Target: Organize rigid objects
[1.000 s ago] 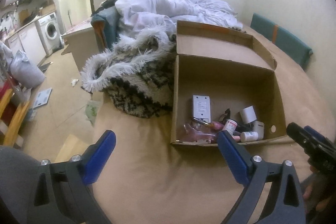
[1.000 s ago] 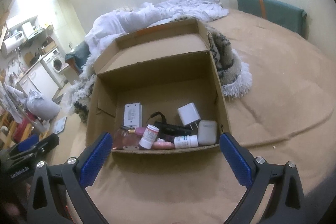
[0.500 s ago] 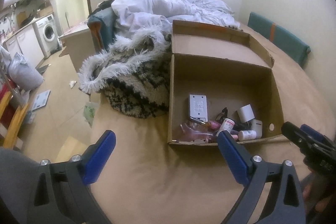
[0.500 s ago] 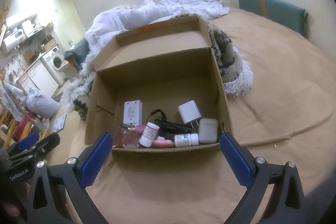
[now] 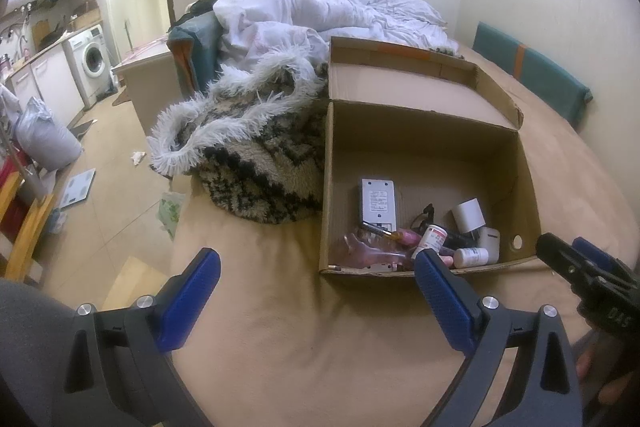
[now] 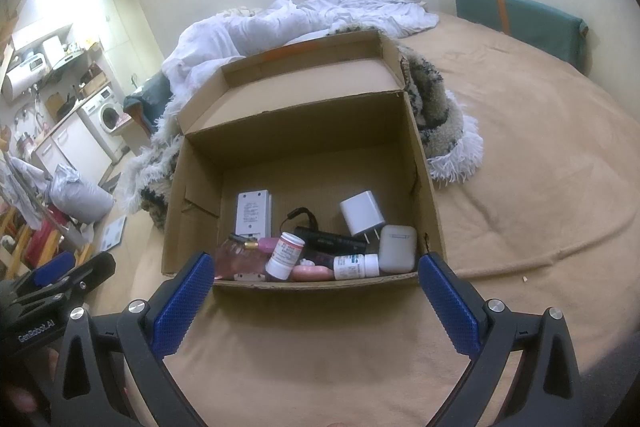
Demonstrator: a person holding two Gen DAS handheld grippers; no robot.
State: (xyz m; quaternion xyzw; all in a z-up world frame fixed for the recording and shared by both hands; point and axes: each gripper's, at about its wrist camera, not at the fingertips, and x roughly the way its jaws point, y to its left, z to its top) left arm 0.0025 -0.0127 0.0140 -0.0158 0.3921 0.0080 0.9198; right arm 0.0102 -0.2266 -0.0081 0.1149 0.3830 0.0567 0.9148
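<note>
An open cardboard box point(image 6: 424, 163) point(image 5: 524, 163) sits on the tan bed. Inside lie a white flat device point(image 6: 252, 211) point(image 5: 377, 205), a white plug adapter point(image 6: 362, 211) point(image 5: 468, 215), a white earbud case point(image 6: 398, 249), a pill bottle point(image 6: 285, 255) point(image 5: 431, 237), a small white bottle point(image 6: 355, 266) point(image 5: 472, 255), a black item point(image 6: 328, 237) and pink items point(image 6: 240, 255). My right gripper point(image 6: 312, 291) is open and empty just in front of the box. My left gripper point(image 5: 316, 287) is open and empty, left of the box's front corner.
A shaggy black-and-white throw point(image 5: 256, 151) lies against the box's left side. A white duvet point(image 5: 304, 11) is heaped behind. A teal cushion point(image 6: 520, 23) stands by the wall. The bed's left edge drops to the floor point(image 5: 100, 195), with kitchen units and a washing machine point(image 5: 94, 61) beyond.
Both grippers have drawn back slightly from the box, which sits a little lower and smaller in view. Both stay open and empty.
</note>
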